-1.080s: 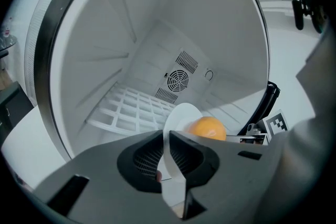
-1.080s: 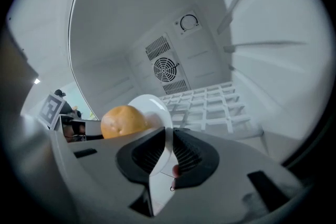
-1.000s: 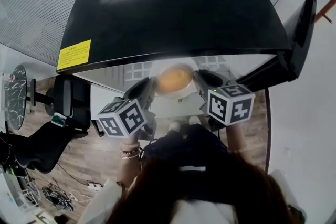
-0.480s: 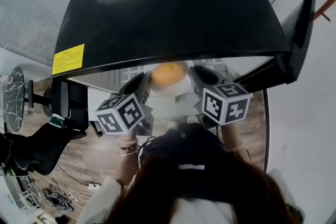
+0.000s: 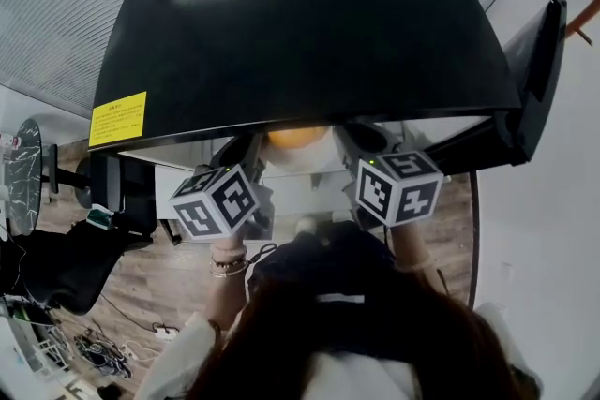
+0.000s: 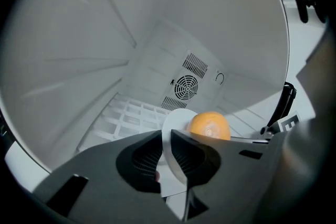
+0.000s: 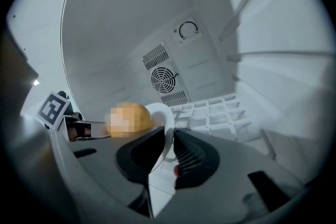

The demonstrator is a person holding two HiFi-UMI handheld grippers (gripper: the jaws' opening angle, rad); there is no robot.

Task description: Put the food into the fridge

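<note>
An orange round food (image 6: pixel 209 126) lies on a white plate (image 6: pixel 176 118) that I hold from both sides inside the open fridge (image 5: pixel 309 14). My left gripper (image 6: pixel 167 147) has the plate's rim between its pads, and its jaws are opening. My right gripper (image 7: pixel 169 152) pinches the opposite rim of the plate (image 7: pixel 163 118) beside the food (image 7: pixel 128 119); its jaws are opening too. In the head view the food (image 5: pixel 295 137) is half hidden under the fridge's black top, with the left gripper (image 5: pixel 246 155) and right gripper (image 5: pixel 361 140) on either side.
A white wire shelf (image 6: pixel 126 115) lies below the plate, with a round fan vent (image 6: pixel 185 87) and a dial (image 7: pixel 186 30) on the back wall. The fridge door (image 5: pixel 539 61) stands open at the right. A black chair (image 5: pixel 122 183) stands on the wooden floor at the left.
Both grippers have carried the plate forward, deeper into the fridge. The food has slid further under the black top edge in the head view.
</note>
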